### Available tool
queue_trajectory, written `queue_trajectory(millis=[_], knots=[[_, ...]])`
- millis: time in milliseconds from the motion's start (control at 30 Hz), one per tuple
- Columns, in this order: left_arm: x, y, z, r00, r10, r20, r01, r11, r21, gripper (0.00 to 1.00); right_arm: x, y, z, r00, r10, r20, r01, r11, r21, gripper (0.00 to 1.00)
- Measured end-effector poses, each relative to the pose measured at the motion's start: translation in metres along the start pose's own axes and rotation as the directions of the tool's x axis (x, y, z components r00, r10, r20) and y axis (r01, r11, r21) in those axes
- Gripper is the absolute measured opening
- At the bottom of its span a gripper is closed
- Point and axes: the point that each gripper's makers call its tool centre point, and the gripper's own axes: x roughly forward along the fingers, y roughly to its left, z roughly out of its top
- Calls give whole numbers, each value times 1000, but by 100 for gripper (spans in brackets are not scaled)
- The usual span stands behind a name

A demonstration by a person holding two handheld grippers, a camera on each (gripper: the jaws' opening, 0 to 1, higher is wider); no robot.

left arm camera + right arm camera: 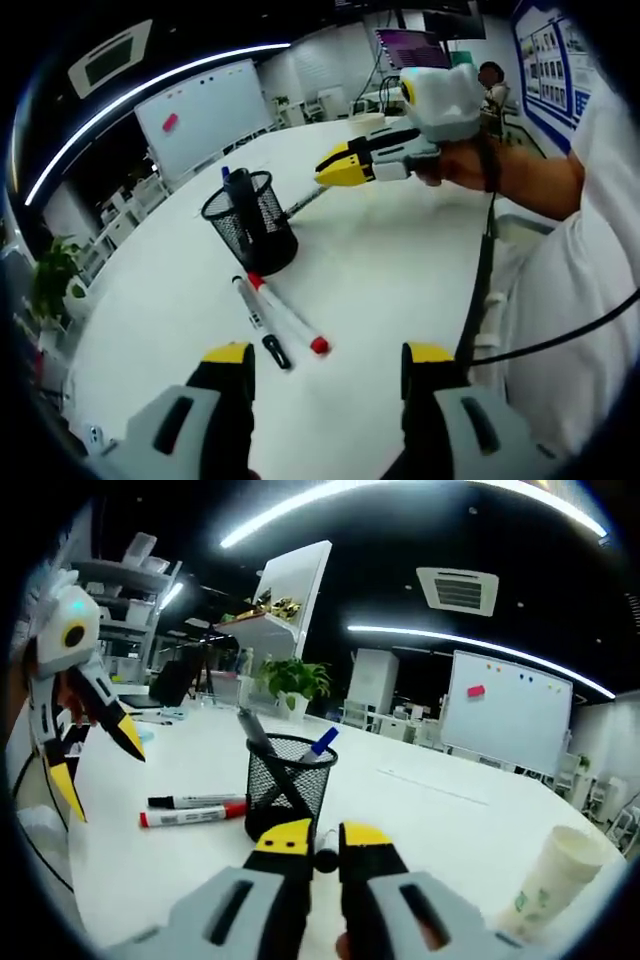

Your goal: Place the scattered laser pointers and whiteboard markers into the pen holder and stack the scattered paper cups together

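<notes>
The right gripper [314, 840] is clenched on a thin dark object [325, 860], mostly hidden between its jaws. The left gripper [328, 357] is released above two markers [283, 317] lying side by side on the white counter [400, 260], caps toward it, beside the black mesh pen holder [255, 222]. Stacked paper cups [552, 880] lean at the right.
</notes>
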Motion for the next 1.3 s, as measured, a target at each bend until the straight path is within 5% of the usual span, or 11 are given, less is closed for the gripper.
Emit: queue_trajectory(millis=[1300], knots=[[2,-1,-1,1000,-5,-8,5,1000,6,59,-7,-8,27,996,-38,86,37,999,10,10]])
